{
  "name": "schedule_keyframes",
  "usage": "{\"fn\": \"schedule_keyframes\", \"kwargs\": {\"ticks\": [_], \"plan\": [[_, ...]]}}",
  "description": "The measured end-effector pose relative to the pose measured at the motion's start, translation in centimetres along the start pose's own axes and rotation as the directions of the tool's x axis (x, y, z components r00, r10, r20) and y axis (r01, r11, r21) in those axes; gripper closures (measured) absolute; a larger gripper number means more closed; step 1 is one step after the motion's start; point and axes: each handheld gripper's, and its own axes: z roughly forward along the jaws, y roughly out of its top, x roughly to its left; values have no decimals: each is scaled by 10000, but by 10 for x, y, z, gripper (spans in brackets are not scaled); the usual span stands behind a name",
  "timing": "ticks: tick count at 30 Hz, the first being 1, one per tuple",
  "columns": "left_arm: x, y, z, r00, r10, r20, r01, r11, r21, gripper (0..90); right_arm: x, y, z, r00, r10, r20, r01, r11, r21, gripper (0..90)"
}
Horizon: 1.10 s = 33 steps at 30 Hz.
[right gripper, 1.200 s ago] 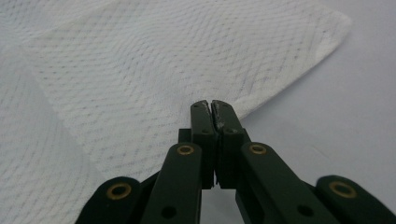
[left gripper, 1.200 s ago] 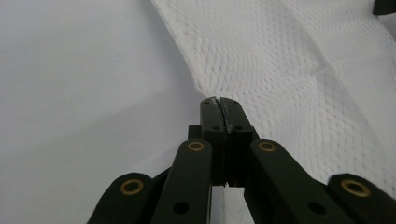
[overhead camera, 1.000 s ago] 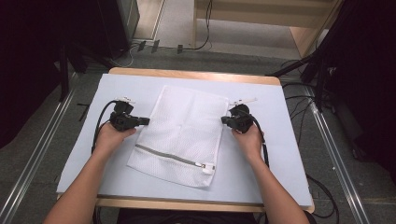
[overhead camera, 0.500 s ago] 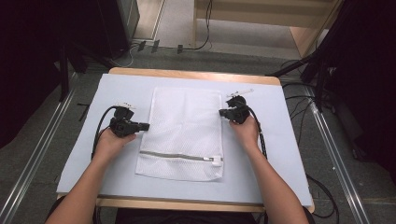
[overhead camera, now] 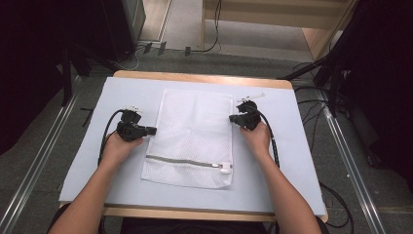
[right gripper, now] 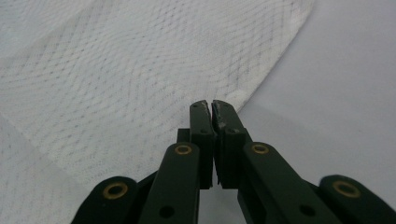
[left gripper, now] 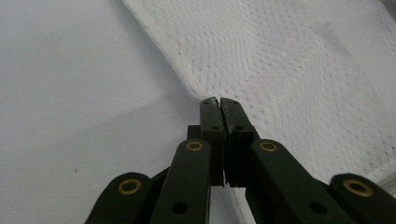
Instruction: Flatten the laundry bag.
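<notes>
A white mesh laundry bag (overhead camera: 192, 136) lies flat in the middle of the table, its grey zipper (overhead camera: 187, 161) across the near end. My left gripper (overhead camera: 155, 130) is at the bag's left edge, pointing right. In the left gripper view its jaws (left gripper: 219, 100) are shut, and the mesh (left gripper: 289, 60) puckers into their tips. My right gripper (overhead camera: 232, 118) is at the bag's right edge, pointing left. In the right gripper view its jaws (right gripper: 210, 103) are shut on the rim of the mesh (right gripper: 116, 70).
A pale blue-grey mat (overhead camera: 292, 161) covers the wooden table (overhead camera: 204, 78). Black cables trail from both grippers across the mat. Metal rails (overhead camera: 34, 175) run along the floor on both sides, and dark equipment stands at the back left.
The bag lay skewed a second ago; it now lies square to the table, zipper end nearest the person. The right hand shifted slightly toward the far right with its edge.
</notes>
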Motion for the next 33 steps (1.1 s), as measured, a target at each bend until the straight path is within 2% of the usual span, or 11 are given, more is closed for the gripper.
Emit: {"fn": "schedule_keyframes", "kwargs": {"ticks": [2,8,11,14,19,27,31,33], "plan": [[0,0,-1,10000,25,19,-25,10000,-6,863,-1,0,0,10000,15,-40,-15,10000,-31,879],[1,1,-5,10000,1,33,0,9998,-204,725,-1,0,-2,9994,173,-306,-177,9998,-132,734],[-1,2,-9,9999,82,-88,-84,9996,-284,650,1,-1,-4,9988,329,-354,-340,9990,-304,665],[-3,4,-13,9998,170,-70,-172,9991,-394,578,3,-1,-6,9985,295,-467,-309,9991,-276,587],[-6,5,-16,9995,248,203,-241,9992,-328,510,7,-2,-13,9987,160,-485,-179,9991,-395,564],[-15,9,-15,9978,422,511,-418,9991,-88,486,12,-6,-23,9980,68,-628,-101,9986,-527,562],[-23,12,-14,9949,812,597,-816,9967,48,474,18,-10,-32,9973,-167,-711,122,9980,-627,562],[-27,14,-13,9936,845,747,-853,9963,78,467,20,-13,-36,9970,-275,-723,227,9975,-663,561]]}}
